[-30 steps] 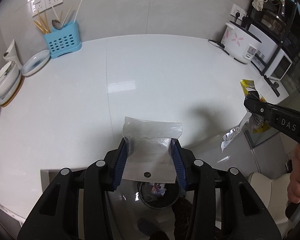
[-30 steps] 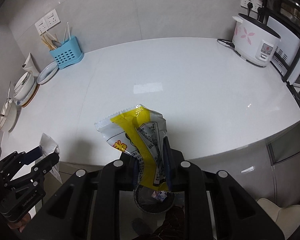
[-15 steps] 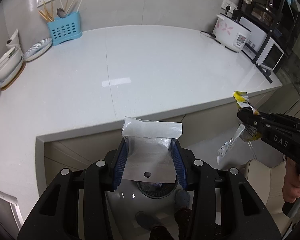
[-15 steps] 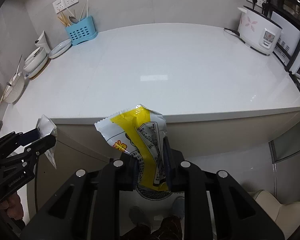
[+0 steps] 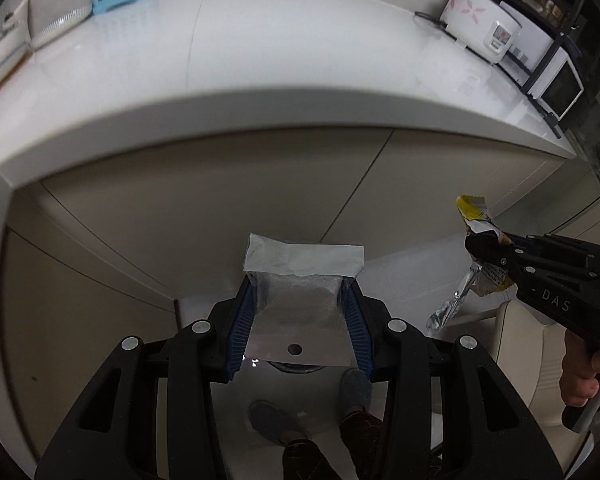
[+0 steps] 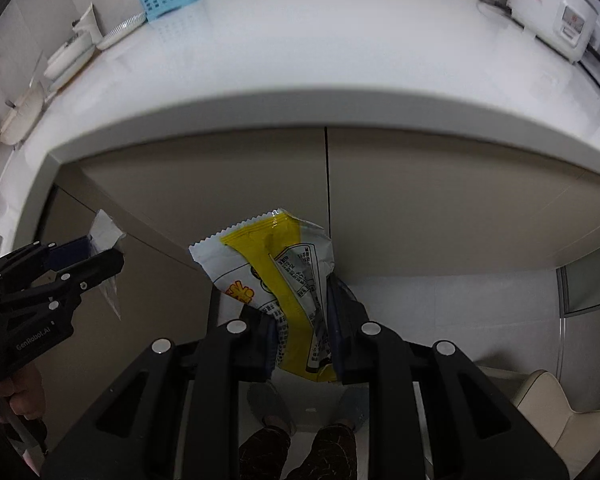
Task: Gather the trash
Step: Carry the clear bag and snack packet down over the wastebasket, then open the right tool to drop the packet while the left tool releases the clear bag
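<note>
Step in hand: carry-to-bin, judged from the downward aim. The left gripper (image 5: 298,312) is clamped on a clear plastic pouch (image 5: 300,304), held upright btwn the blue pads (image 5: 242,320). The right gripper (image 6: 302,332) is clamped on a yellow-and-white snack wrapper (image 6: 276,268). Both are held below the white countertop (image 5: 260,60) edge, in front of the cabinet doors (image 6: 420,200), above the floor. A dark round rim (image 5: 296,368), probably a trash bin, is only partly seen under the pouch. Next: each piece should be centred over the bin, then let go.
</note>
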Tool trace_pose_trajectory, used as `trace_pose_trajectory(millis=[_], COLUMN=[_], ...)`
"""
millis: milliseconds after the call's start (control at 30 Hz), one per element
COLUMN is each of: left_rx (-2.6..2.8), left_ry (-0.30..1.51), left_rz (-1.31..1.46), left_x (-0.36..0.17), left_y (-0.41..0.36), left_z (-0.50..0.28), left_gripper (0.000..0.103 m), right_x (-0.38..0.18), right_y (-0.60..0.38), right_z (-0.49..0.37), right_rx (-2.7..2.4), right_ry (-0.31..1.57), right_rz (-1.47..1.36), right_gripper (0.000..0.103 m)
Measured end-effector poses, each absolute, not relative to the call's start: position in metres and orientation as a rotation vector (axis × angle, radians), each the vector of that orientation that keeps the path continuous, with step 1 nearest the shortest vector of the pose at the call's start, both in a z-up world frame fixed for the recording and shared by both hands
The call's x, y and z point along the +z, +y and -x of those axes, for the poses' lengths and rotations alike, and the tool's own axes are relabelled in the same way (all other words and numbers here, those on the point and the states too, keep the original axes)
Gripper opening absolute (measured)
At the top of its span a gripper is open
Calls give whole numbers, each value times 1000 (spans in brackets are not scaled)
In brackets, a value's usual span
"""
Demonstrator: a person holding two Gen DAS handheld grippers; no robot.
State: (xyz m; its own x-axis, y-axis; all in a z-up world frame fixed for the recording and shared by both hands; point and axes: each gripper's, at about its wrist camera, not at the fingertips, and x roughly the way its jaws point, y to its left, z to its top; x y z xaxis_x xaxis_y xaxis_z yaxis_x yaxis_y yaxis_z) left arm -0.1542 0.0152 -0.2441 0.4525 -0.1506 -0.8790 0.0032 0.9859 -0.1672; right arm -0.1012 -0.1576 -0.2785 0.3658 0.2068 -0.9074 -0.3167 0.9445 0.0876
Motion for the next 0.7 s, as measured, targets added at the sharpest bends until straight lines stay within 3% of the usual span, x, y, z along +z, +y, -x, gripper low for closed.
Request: trace_pose_trajectory(millis=[700], left_rx=[-50], left_ry=[1250], left_rz=[237], left_x=[-534], left_y=[-17], left_z=[145], left_gripper=[42], right_x=[-576], right_y=[-170], right_z=[69], right_rx=[441], right_ry=[1267], right_rz=[171], right_gripper=[19])
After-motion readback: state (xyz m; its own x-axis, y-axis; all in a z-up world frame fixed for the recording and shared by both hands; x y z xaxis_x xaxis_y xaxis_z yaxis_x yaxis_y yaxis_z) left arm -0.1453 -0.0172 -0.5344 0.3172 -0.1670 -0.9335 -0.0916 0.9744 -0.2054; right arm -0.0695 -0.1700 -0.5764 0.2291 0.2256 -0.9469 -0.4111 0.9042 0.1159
